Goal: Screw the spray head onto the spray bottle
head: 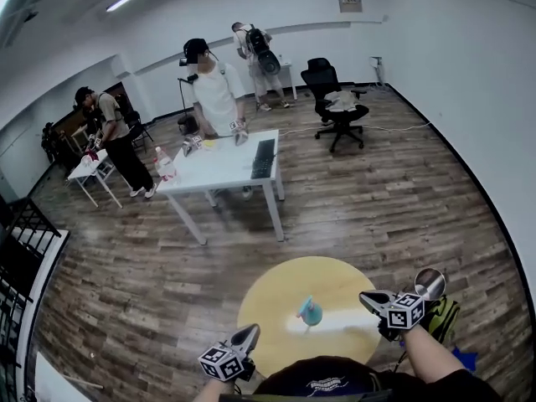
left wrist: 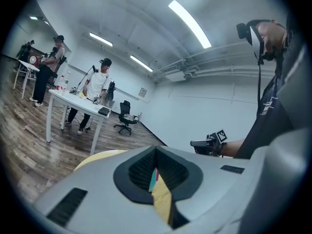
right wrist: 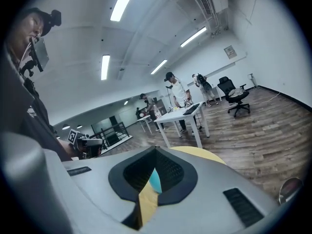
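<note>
Bottle (head: 310,312) upright on bench (head: 268,308) for easy reach; my left tongs (head: 248,336), right tongs (head: 368,298) flank it, pressed together, empty.

We see a round table (head: 343,279) with a smooth, matt yellow top on a wood-plank floor (head: 394,208) of faint sheen. The spray bottle (head: 311,312) looks like teal plastic. The left gripper (head: 249,333) and right gripper (head: 368,298) have matt grey plastic shells and black ribbed pads (left wrist: 141,169).
</note>
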A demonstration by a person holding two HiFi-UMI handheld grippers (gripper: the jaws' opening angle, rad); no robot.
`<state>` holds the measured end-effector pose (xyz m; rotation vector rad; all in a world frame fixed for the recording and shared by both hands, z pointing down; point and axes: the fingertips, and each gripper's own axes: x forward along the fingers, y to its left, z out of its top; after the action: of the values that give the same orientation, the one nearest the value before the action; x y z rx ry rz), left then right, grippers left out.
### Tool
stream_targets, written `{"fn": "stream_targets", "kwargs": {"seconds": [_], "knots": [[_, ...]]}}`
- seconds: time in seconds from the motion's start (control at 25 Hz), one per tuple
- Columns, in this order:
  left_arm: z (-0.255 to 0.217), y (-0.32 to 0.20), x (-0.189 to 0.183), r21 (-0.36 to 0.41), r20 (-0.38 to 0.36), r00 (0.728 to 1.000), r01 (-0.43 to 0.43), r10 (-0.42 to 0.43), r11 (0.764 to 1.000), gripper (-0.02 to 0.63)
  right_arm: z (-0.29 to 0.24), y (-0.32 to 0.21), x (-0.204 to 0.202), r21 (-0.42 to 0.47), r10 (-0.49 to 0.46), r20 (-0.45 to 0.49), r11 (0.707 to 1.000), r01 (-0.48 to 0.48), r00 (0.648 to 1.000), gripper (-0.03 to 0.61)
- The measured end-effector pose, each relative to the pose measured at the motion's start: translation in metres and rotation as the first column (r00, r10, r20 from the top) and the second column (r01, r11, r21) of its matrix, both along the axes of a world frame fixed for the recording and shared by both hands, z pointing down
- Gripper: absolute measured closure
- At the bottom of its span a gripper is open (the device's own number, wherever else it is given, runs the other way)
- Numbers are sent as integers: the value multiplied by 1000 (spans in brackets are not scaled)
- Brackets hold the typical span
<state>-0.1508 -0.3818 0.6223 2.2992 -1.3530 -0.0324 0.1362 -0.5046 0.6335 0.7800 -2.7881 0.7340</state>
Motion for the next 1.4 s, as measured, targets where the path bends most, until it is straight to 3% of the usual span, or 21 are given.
{"fn": "stream_targets", "kwargs": {"seconds": [0.2, 0.4, 0.68, 0.92, 1.0, 1.12, 1.24, 1.4], "knots": [[20, -12, -54, -3, -3, 994, -108, 108, 994, 598, -1, 9, -48, 2, 97, -10, 995, -97, 995, 581], [41, -26, -87, -22, -5, 987, -160, 160, 987, 598, 5, 9, -93, -4, 108, -18, 994, -108, 994, 581], [59, -41, -69, -51, 13, 982, -190, 191, 980, 598, 9, -8, -105, 15, 65, -5, 998, -65, 998, 580], [95, -59, -41, -99, 111, 955, -265, 275, 959, 597, 28, -20, -101, 10, 35, 22, 999, -36, 999, 568], [110, -68, -30, -117, 171, 930, -310, 327, 943, 594, 31, -23, -101, 5, 27, 31, 1000, -27, 999, 555], [143, -84, -13, -150, 288, 863, -387, 414, 910, 451, 38, -23, -99, 5, 20, 32, 1000, -20, 999, 538], [179, -100, 10, -190, 372, 783, -462, 499, 867, 316, 48, -22, -94, -13, 20, 30, 1000, -19, 999, 523], [232, -120, 43, -254, 473, 663, -527, 580, 811, 190, 60, -24, -83, -23, 43, 30, 999, -43, 999, 509]]}}
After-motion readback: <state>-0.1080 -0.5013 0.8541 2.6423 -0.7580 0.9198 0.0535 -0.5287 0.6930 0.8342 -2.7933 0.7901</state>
